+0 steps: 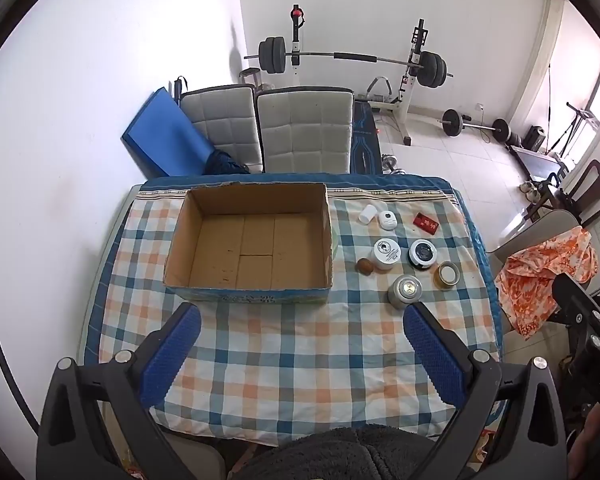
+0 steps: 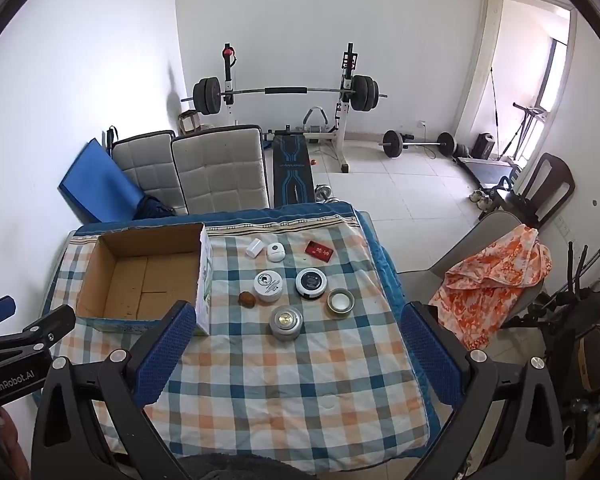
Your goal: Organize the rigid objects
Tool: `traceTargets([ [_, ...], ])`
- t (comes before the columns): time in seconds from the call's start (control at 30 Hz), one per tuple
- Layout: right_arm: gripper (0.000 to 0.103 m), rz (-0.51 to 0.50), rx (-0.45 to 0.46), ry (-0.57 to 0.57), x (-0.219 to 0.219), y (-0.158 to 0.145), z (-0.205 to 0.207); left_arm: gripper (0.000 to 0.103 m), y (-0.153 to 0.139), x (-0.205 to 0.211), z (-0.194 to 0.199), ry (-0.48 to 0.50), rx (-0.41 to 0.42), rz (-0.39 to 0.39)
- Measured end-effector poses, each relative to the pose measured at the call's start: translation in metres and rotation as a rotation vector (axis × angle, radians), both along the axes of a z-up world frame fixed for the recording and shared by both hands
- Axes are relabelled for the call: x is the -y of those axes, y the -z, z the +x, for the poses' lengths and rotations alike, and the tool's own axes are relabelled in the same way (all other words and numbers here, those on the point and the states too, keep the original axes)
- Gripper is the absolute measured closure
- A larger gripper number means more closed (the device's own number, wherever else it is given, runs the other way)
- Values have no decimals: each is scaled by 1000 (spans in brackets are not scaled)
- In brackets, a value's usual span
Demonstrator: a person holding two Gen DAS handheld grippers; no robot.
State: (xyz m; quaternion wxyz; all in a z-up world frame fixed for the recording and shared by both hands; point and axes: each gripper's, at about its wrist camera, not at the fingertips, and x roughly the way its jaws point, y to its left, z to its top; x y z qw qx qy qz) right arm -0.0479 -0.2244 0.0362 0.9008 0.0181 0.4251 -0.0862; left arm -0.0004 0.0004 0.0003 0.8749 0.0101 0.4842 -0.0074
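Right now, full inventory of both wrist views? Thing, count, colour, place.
cardboard box: 1, brown, empty, table's left half
tablecloth: 1, blue, orange and white check, covering the table
white items: 2, far row right of the box
red card: 1, far row, rightmost
white-lidded jar: 1, middle row
black-lidded jar: 1, right of the white-lidded jar
brown nut-like object: 1, left of the white-lidded jar
silver tin: 1, nearest row
gold-rimmed tin: 1, right of the silver tin
padded chairs: 2, grey, behind the table
barbell rack: 1, back wall
orange cloth: 1, on the chair at right
left tool: open, blue pads
right tool: open, blue pads
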Motion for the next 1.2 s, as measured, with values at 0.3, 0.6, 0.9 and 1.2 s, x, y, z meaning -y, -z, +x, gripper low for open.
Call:
traceTargets([
  [0.3, 0, -18, 4, 3, -3, -2, 3, 0, -1, 1, 3, -3, -3, 4],
  [0.6, 0, -11, 3, 0, -5, -5, 5, 0, 0, 0, 3, -3, 2, -1],
  [0.9, 0, -12, 16, 3, -4, -3, 2, 0, -14, 1, 11, 1, 16, 6],
  [1.2, 0, -20, 20, 10, -5, -5, 0, 0, -22, 1, 12, 1, 26, 5],
])
